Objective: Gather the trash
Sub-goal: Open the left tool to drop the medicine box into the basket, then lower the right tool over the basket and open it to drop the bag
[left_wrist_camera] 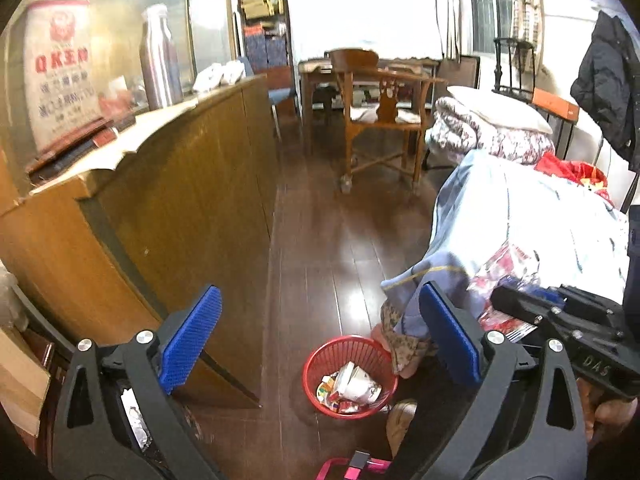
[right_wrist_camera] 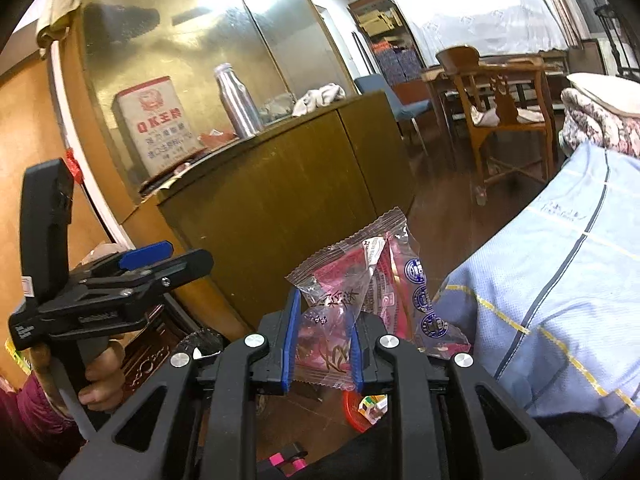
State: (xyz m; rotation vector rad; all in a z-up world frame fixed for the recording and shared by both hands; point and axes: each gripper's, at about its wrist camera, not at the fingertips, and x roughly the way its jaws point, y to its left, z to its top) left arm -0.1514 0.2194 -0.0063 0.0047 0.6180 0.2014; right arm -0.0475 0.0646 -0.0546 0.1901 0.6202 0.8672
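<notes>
In the left wrist view my left gripper (left_wrist_camera: 320, 300) hangs wide open over the dark wood floor, with nothing between its blue pads (left_wrist_camera: 192, 344). Below it a red mesh basket (left_wrist_camera: 350, 376) stands on the floor, holding a crumpled cup and bits of wrapper. My right gripper (right_wrist_camera: 325, 308) is shut on a bunch of clear pink and red snack wrappers (right_wrist_camera: 348, 276), which stick up from the pads. The same wrappers (left_wrist_camera: 504, 268) show at the right in the left wrist view, above and to the right of the basket. A rim of the basket (right_wrist_camera: 354, 410) peeks out under the right gripper.
A low wooden cabinet (left_wrist_camera: 180, 184) runs along the left, topped with a steel bottle (left_wrist_camera: 158, 60) and a white tin (left_wrist_camera: 60, 72). A bed with a light blue sheet (left_wrist_camera: 520, 220) fills the right. A wooden chair (left_wrist_camera: 380, 116) stands farther down the floor.
</notes>
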